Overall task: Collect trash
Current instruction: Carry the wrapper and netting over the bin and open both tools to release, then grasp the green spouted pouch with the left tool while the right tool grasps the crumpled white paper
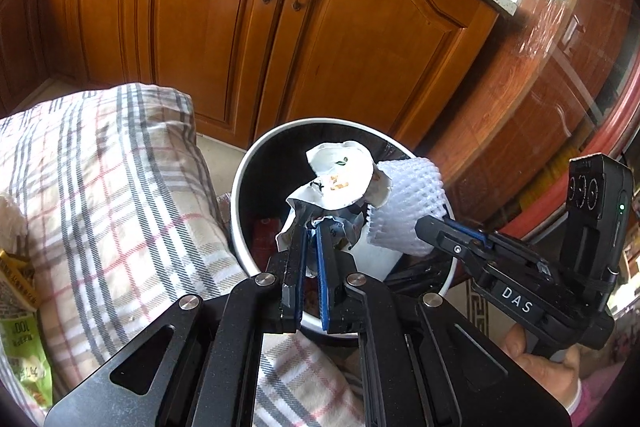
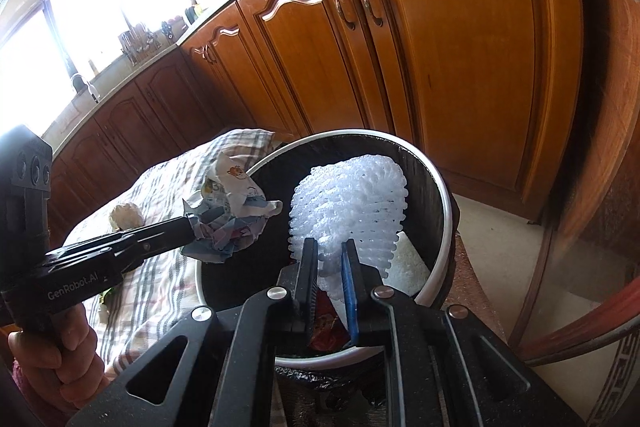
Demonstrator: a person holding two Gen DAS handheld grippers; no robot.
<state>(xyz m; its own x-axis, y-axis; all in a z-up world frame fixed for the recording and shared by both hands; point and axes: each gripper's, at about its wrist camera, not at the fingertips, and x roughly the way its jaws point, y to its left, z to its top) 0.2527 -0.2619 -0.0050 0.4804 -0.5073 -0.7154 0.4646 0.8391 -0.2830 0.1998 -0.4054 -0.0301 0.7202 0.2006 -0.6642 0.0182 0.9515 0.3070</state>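
A kitchen run of brown wooden cabinets under a speckled worktop fills the background, and a checked cloth covers the surface on the near left side. Just beside that cloth stands the round bin, white-rimmed and dark inside, already holding some red packaging and a pale pad at its bottom.

Both pieces of trash hang over the bin's mouth. The left gripper has its fingers pinched nearly together on the crumpled paper wrapper, which sits above the bin's left half. The right gripper holds the white foam fruit net by its lower end over the middle of the bin; its fingers stand a little apart, with the foam filling the gap, though how firmly the pads press is hard to judge from here.

The wrapper is the riskier drop, I think: it hangs close to the rim nearest the cloth, and light paper let go there could catch the edge and fall outside. The springy net could also cling to a pad, or bounce off the pile below.
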